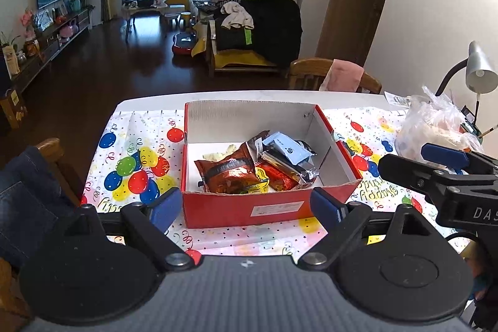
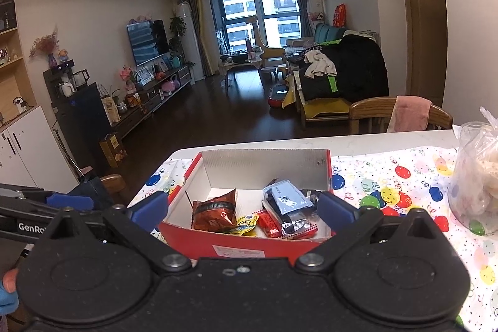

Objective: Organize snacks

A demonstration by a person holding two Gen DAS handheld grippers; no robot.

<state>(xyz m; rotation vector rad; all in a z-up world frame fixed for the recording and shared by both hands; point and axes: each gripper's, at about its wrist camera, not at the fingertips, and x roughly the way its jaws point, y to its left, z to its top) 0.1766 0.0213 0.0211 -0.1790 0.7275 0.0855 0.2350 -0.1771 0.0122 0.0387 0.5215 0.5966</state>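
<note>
A red cardboard box (image 1: 270, 207) with a white inside stands open on the balloon-print tablecloth (image 1: 137, 145). Several snack packets (image 1: 255, 167) lie in it: a brown-orange bag, a red bar, a yellow one, a light blue packet on top. My left gripper (image 1: 247, 207) is open and empty, just in front of the box's near wall. My right gripper (image 2: 244, 209) is open and empty, above the near edge of the same box (image 2: 239, 248), over the snacks (image 2: 249, 213). The right gripper also shows at the right of the left wrist view (image 1: 435, 164).
A clear plastic bag of food (image 1: 435, 126) sits at the table's right, also in the right wrist view (image 2: 476, 176). A desk lamp (image 1: 479, 70) stands behind it. Wooden chairs (image 1: 336, 77) stand at the far and left sides.
</note>
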